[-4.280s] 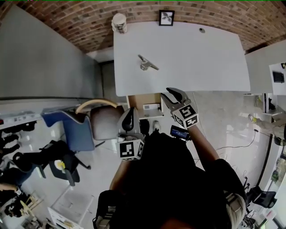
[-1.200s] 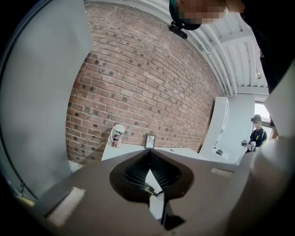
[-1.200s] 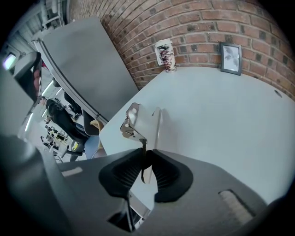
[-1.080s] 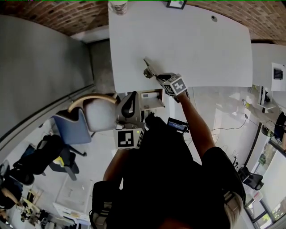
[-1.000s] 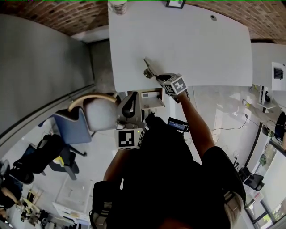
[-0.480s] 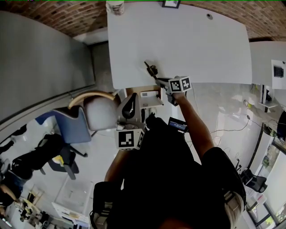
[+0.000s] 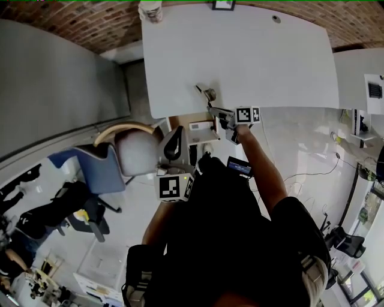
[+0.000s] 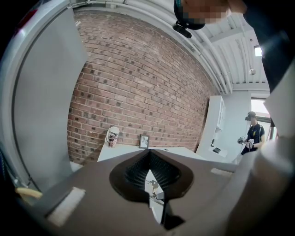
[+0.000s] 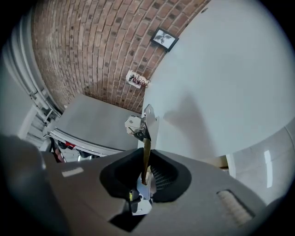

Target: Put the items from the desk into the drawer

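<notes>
A silvery metal tool point(image 7: 207, 94) with a long flat handle hangs just above the front edge of the white desk point(image 7: 270, 60). My right gripper point(image 7: 221, 114) is shut on its handle. In the right gripper view the handle runs down between the pads and the tool's head point(image 9: 140, 123) sticks out past the gripper point(image 9: 146, 156); these jaws have just been closing on it. Below the desk edge the drawer point(image 7: 201, 127) stands open with a white item inside. My left gripper point(image 7: 174, 141) hovers left of the drawer, its tips point(image 8: 148, 154) shut and holding nothing.
A patterned cup point(image 7: 150, 9) and a small picture frame point(image 7: 223, 5) stand at the desk's far edge by the brick wall. A padded chair point(image 7: 129, 150) stands left of the drawer. Another person point(image 8: 252, 133) stands far off to the right.
The right gripper has rolled and drawn the tool off the desktop toward the front edge, lifting it slightly. The left gripper has shifted a little.
</notes>
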A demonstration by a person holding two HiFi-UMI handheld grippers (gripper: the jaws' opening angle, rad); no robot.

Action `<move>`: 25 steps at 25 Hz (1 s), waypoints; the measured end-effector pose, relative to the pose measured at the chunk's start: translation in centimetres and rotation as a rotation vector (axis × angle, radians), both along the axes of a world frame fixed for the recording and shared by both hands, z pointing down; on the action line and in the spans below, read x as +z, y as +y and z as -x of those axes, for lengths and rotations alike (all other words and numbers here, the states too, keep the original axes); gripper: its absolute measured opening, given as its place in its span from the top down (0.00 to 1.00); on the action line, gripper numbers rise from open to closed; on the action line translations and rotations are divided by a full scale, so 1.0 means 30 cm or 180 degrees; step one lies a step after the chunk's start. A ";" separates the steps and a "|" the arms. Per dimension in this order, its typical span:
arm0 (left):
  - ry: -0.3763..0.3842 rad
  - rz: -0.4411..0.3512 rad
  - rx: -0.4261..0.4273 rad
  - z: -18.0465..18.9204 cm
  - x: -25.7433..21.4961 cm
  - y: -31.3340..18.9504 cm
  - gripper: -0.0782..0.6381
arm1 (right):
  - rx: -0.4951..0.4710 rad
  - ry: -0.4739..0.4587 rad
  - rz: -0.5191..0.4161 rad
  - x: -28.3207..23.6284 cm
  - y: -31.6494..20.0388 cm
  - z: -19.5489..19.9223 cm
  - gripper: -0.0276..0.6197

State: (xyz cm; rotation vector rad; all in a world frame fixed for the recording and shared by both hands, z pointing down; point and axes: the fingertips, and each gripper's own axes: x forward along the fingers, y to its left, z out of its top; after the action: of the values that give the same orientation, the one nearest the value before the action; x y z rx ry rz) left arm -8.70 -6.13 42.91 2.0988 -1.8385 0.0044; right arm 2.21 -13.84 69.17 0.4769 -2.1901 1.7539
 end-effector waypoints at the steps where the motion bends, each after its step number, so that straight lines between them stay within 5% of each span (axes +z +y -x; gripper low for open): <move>1: -0.0006 -0.0009 0.0007 -0.004 0.002 0.005 0.86 | 0.0004 -0.0023 0.0002 -0.005 0.007 -0.001 0.87; 25: -0.0183 -0.0189 -0.0215 -0.186 -0.079 0.305 0.86 | -0.0180 -0.0224 -0.0300 -0.146 0.256 -0.137 0.87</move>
State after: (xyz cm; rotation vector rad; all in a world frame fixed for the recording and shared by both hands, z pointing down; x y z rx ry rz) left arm -3.12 3.02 40.55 2.0953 -1.9652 -0.0067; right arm 6.31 -6.17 64.77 0.3761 -2.3194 1.6681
